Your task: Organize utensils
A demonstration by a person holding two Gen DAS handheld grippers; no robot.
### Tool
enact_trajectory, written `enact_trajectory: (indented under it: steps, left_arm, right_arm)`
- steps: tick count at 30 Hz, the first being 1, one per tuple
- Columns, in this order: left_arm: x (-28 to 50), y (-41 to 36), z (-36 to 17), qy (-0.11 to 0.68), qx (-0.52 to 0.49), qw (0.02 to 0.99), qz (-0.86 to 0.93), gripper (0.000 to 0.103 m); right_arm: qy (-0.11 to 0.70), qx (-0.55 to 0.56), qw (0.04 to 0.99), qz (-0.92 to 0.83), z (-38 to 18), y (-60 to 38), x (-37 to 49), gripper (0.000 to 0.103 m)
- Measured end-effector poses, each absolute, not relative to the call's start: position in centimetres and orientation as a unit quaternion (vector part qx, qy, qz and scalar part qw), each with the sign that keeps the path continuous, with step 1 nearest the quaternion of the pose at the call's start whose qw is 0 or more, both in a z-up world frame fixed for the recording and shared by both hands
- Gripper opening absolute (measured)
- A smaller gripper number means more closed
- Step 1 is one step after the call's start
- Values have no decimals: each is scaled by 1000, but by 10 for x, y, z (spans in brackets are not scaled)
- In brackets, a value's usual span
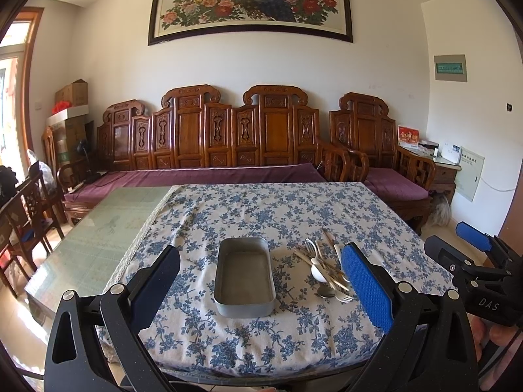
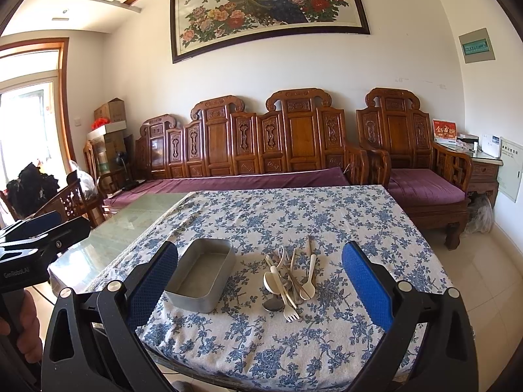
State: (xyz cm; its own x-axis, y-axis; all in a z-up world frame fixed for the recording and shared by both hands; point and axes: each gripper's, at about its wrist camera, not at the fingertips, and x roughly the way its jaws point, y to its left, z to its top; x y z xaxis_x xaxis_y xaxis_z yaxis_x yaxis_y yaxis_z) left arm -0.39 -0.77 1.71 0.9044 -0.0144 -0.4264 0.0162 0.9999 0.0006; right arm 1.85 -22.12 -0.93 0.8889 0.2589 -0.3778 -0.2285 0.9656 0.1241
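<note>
A: Two grippers, left gripper (image 1: 261, 281) and right gripper (image 2: 261, 281), both spread wide, holding nothing, above the near table edge.

B: Utensils?

A: Utensil pile (image 2: 289, 277) lies heaped on the floral tablecloth (image 2: 294, 209), just right of the metal tray (image 2: 201, 276), not touching it.

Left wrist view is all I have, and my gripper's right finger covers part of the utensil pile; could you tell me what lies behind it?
Observer: The right wrist view shows a white spoon on the pile's right edge, its bowl toward the camera.
Operator: Thank you. Is the right gripper open?
Observer: Yes, the right gripper is open, with nothing held between its fingers.
Operator: Does the pile touch the metal tin?
Observer: No, the utensil pile lies apart from the metal tin, with bare tablecloth between them.
</note>
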Motion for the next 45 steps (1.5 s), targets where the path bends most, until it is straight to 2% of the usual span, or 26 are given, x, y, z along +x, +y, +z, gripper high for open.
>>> enact_trajectory:
  steps: [18, 38, 45]
  left_arm:
    - [-5, -8, 17, 221, 4, 975, -11, 95]
    - [69, -21, -51, 308, 36, 950, -48, 95]
    - [102, -29, -67, 332, 54, 940, -62, 95]
  right_arm:
    - [200, 42, 970, 128, -5, -223, 16, 100]
    - [233, 36, 964, 126, -66, -253, 77, 100]
    - [250, 19, 959, 132, -82, -258, 120, 85]
